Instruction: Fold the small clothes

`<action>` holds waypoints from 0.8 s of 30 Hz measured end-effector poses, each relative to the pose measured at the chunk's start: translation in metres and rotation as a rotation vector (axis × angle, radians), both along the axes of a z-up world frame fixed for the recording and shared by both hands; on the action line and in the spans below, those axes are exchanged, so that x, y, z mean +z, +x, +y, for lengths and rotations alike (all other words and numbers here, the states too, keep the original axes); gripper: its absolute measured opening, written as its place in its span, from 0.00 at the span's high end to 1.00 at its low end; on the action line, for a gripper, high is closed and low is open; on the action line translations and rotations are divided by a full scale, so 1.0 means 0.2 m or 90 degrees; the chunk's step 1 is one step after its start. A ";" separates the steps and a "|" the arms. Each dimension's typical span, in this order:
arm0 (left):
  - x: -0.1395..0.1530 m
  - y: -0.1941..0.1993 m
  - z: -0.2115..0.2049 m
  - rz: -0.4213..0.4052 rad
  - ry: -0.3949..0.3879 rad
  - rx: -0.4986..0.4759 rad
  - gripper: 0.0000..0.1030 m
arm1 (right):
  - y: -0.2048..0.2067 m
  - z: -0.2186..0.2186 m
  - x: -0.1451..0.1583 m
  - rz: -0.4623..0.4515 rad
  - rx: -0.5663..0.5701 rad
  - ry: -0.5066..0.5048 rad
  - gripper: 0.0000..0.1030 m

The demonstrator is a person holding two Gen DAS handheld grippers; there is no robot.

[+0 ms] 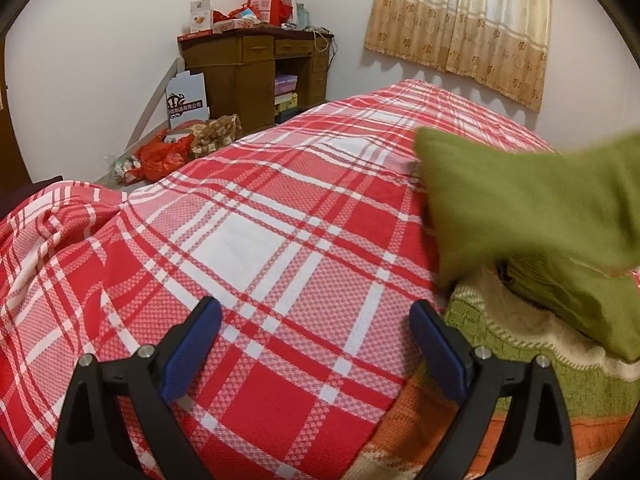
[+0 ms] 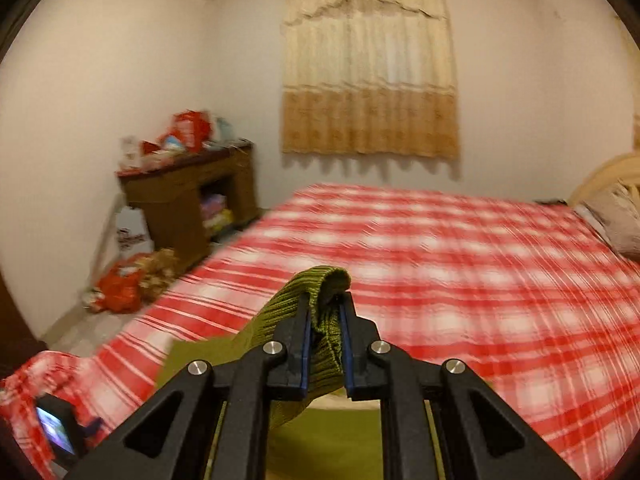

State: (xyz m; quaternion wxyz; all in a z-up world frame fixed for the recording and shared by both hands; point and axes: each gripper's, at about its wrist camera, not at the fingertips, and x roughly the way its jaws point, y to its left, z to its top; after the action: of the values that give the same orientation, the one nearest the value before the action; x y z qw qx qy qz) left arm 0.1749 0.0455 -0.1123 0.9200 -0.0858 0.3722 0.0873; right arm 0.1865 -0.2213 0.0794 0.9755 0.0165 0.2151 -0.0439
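A wide bed (image 1: 280, 216) under a red and white checked cover fills both views, with a desk (image 1: 256, 68) piled with boxes past its far left corner and a curtain (image 2: 370, 72) on the wall beyond its far edge. Most of the cover lies bare, from the near edge right across to the far one.

A small pile of clothes sits at the near right part of the bed. Its lowest visible piece is a striped knit sweater (image 1: 520, 360) in green, cream and orange, with a fleecy lining showing at the opening. A green garment (image 1: 532, 200) rises off that pile, blurred and hanging in the air above the cover.

The right gripper (image 2: 325, 300) is clenched on a ribbed edge of that green garment, which bunches between the pads and loops over the tips, the rest trailing down and to the left. The left gripper (image 1: 316, 320) stands released with nothing between its blue pads (image 1: 192, 344), low over bare cover just beside the sweater.

The step in hand looks like pulling one piece free of the pile. The next move probably calls for laying it flat on the bare middle of the bed, with the free gripper taking another edge to spread it. Room is ample there; only the pile on the right crowds it.
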 end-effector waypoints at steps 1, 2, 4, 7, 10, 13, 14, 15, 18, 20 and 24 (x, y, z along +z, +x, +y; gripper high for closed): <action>0.00 0.00 0.00 0.001 0.002 0.000 0.06 | -0.01 -0.06 -0.04 0.012 -0.015 0.003 0.88; 0.00 0.00 -0.01 0.002 0.004 0.001 0.06 | 0.00 -0.13 -0.09 0.028 -0.033 0.002 0.88; 0.00 0.00 -0.01 0.003 0.006 0.001 0.06 | -0.01 -0.25 -0.21 0.063 -0.066 0.005 0.88; 0.00 0.01 -0.01 0.004 0.008 0.002 0.06 | 0.02 -0.40 -0.44 0.135 -0.101 0.021 0.88; 0.00 0.01 -0.01 0.005 0.012 0.002 0.06 | 0.03 -0.52 -0.69 0.207 -0.138 0.024 0.88; 0.00 0.01 -0.02 0.007 0.015 0.002 0.05 | 0.01 -0.63 -0.87 0.261 -0.161 0.066 0.76; 0.00 0.01 -0.02 0.007 0.015 0.002 0.05 | 0.00 -0.66 -0.91 0.265 -0.161 0.077 0.75; 0.00 0.01 -0.02 0.007 0.015 0.002 0.05 | -0.03 -0.67 -0.91 0.251 -0.151 0.086 0.75; 0.00 0.01 -0.02 0.008 0.017 0.002 0.05 | -0.14 -0.74 -0.83 0.232 -0.233 0.045 0.74; 0.00 0.01 -0.03 0.009 0.019 0.003 0.05 | -0.22 -0.79 -0.76 0.193 -0.292 0.020 0.74; 0.00 0.01 -0.03 0.010 0.021 0.003 0.05 | -0.31 -0.74 -0.67 0.156 -0.202 0.050 0.74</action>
State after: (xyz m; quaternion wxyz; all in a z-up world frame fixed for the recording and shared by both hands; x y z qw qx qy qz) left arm 0.1778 0.0398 -0.1123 0.9183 -0.0710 0.3775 0.0962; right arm 0.1240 -0.3689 -0.0545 0.9213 0.0827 0.3288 -0.1904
